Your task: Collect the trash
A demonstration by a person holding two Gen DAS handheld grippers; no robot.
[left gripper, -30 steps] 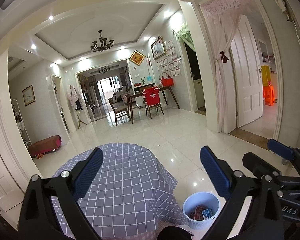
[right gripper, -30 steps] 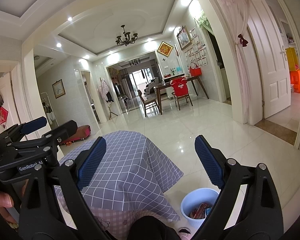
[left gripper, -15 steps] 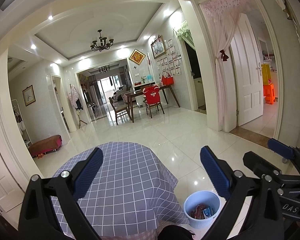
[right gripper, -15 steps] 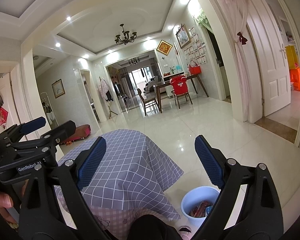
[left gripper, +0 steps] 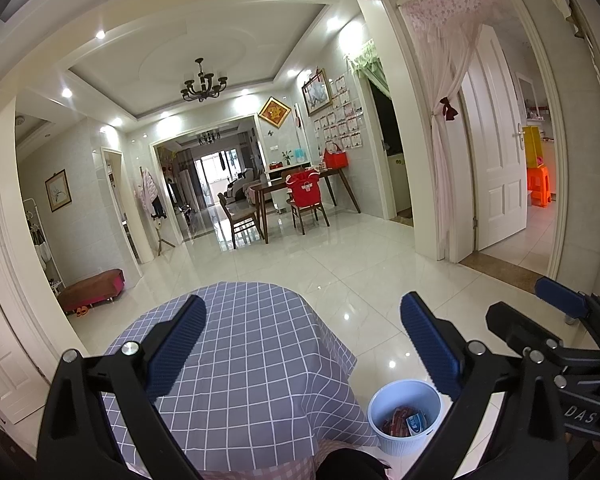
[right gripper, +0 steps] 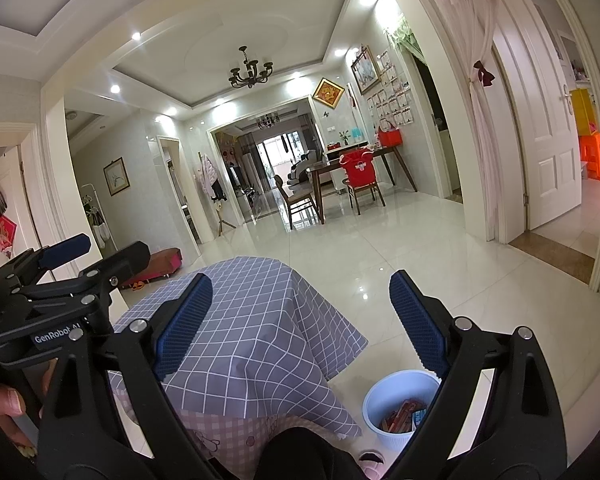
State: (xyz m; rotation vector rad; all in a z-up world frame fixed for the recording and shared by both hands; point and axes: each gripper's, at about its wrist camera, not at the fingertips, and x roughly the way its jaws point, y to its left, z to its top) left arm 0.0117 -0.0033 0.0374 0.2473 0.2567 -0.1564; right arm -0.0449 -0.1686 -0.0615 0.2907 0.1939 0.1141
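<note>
A small white bin stands on the floor to the right of a table covered with a grey checked cloth. Several red and blue wrappers lie inside the bin. The bin and the cloth also show in the right wrist view. My left gripper is open and empty, held above the table. My right gripper is open and empty, also above the table. The right gripper shows at the right edge of the left wrist view. The left gripper shows at the left of the right wrist view.
Glossy white tile floor stretches to a dining table with chairs at the far end. A low red-brown bench stands by the left wall. An open white door and pink curtain are at the right.
Both views have shifted only slightly. Both grippers stay open and empty.
</note>
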